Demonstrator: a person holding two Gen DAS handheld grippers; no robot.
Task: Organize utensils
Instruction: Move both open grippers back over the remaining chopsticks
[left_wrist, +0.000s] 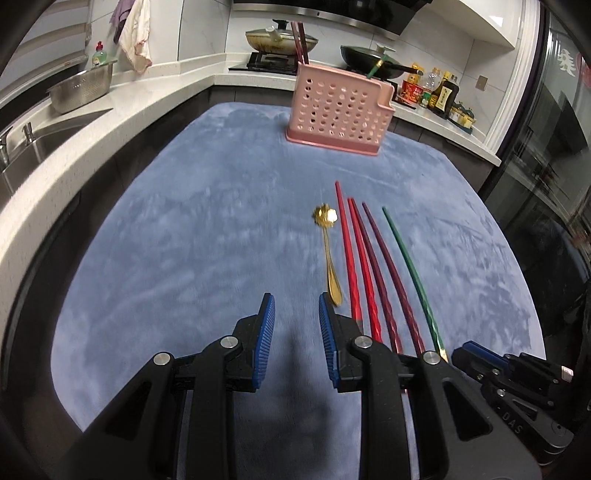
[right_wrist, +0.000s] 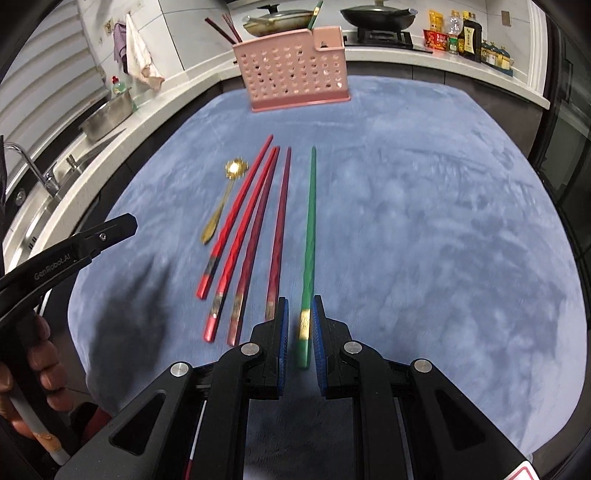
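Observation:
A pink perforated holder (left_wrist: 340, 107) (right_wrist: 291, 70) stands at the far end of the blue cloth (left_wrist: 184, 240), with dark red chopsticks (left_wrist: 299, 40) and one green chopstick (left_wrist: 376, 68) upright in it. On the cloth lie a gold spoon (left_wrist: 328, 254) (right_wrist: 221, 199), two red chopsticks (right_wrist: 236, 218), two maroon chopsticks (right_wrist: 277, 229) and a green chopstick (right_wrist: 309, 229). My left gripper (left_wrist: 297, 306) is open and empty, just left of the spoon's handle. My right gripper (right_wrist: 300, 314) has its jaws narrowly apart, astride the green chopstick's near end, pads not pressing.
A white counter (left_wrist: 110, 122) wraps around the cloth, with a sink (left_wrist: 33, 147) and steel colander (left_wrist: 81, 88) on the left. Pans (left_wrist: 280, 37) sit on the stove behind the holder, bottles (left_wrist: 439, 92) at the far right. A hand (right_wrist: 40, 354) holds the left gripper's handle.

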